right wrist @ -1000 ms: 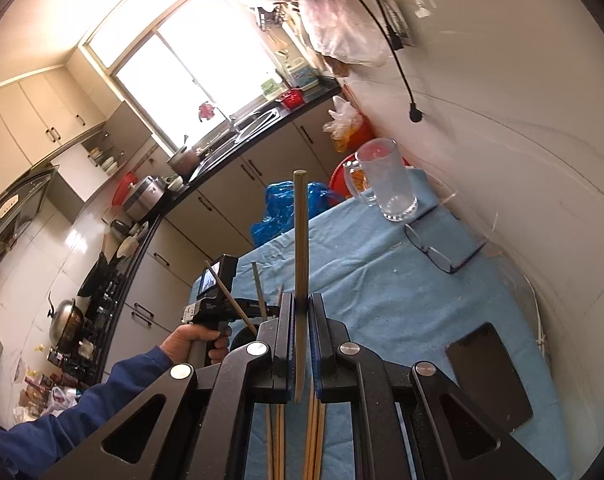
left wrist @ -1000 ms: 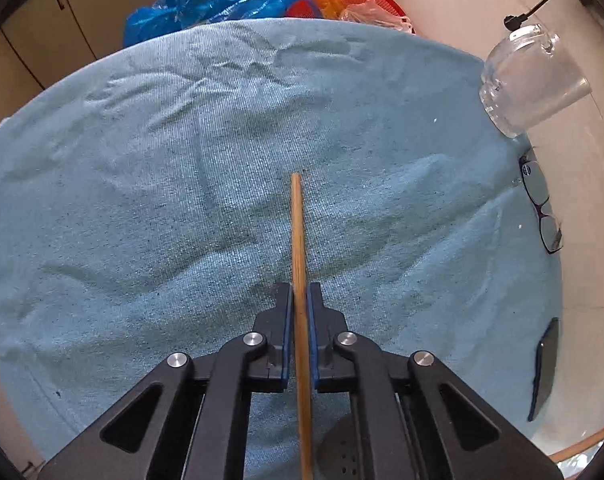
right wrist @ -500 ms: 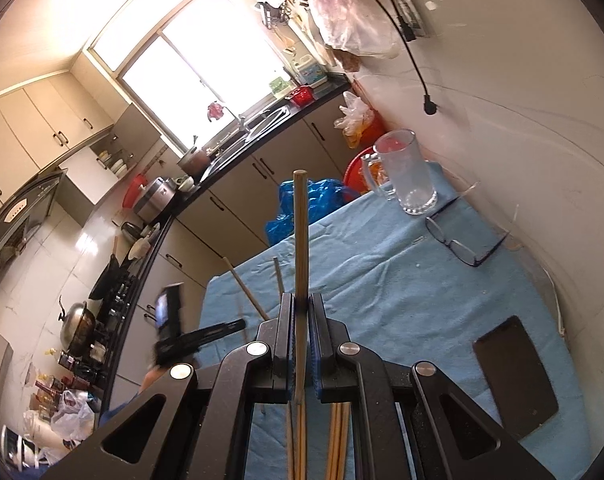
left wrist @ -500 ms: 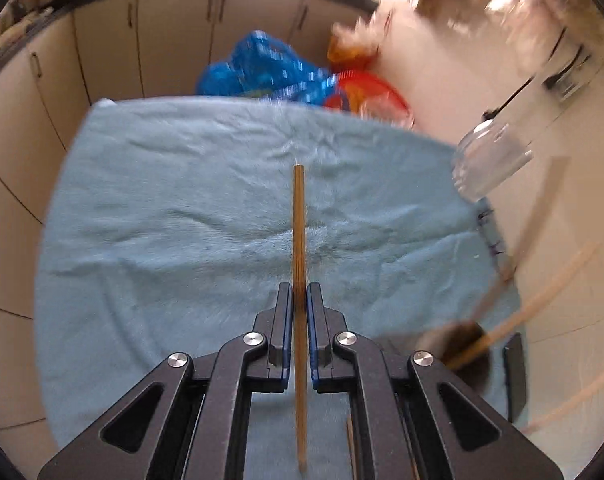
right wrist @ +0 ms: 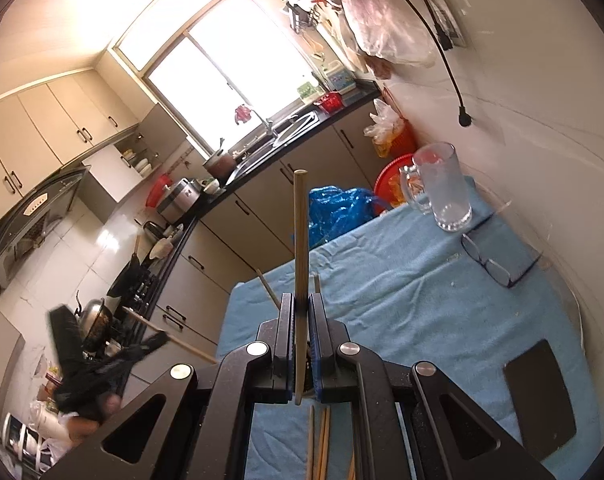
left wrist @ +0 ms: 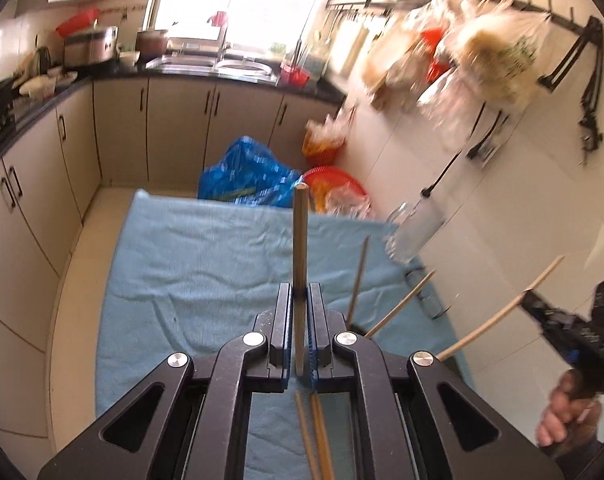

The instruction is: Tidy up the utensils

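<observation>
Left gripper tilting up since a second ago: view swinging from cloth to kitchen. Jaws pinching chopstick, now raised off cloth, upright. Likely carrying to holder, stick ends poking out. Right gripper clamping own stick, unchanged. Sticks thin, smooth, wooden; cloth blue, wrinkled terry; mug clear glass.
</observation>
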{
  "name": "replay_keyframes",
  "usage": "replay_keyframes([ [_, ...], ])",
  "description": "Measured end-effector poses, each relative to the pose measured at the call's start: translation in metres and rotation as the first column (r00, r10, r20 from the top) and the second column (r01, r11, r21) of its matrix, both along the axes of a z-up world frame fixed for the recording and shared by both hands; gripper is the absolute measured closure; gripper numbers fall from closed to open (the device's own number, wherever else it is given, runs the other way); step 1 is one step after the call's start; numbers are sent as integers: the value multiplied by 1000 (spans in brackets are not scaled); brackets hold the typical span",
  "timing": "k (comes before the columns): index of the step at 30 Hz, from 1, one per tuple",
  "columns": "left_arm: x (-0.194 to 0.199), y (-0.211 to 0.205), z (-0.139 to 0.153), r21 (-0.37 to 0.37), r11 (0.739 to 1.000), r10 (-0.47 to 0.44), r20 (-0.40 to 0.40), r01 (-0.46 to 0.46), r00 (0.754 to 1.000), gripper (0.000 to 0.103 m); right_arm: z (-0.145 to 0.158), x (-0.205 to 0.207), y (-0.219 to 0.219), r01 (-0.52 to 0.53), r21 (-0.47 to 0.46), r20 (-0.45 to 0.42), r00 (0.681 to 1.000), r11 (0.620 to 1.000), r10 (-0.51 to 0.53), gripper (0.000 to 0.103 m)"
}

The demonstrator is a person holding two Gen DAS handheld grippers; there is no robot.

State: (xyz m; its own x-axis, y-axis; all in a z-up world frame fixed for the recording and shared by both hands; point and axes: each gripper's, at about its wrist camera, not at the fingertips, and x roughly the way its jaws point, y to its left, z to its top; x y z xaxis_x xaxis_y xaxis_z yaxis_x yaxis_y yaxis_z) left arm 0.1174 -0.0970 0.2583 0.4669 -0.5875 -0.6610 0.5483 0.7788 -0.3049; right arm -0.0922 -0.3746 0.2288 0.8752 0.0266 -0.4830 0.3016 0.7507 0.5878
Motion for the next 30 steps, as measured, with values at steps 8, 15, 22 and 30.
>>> replay_keyframes([
  [8,-12,-30,35,-23,1000,-12,46,13,999,97,-4,33,-4,-11,-52,-14,1000,999,10,96],
  [15,-8,-67,1,25,999,-29,-20,29,999,97,-28,64,-9,-18,-60,-87,996,998,13,96],
  [22,5,-80,-43,84,996,-13,-103,22,995,97,-60,85,0,-69,-26,-166,984,997,64,96],
  [30,23,-85,-71,117,993,24,-148,-7,989,97,-81,111,7,-111,-29,-222,970,993,102,95],
])
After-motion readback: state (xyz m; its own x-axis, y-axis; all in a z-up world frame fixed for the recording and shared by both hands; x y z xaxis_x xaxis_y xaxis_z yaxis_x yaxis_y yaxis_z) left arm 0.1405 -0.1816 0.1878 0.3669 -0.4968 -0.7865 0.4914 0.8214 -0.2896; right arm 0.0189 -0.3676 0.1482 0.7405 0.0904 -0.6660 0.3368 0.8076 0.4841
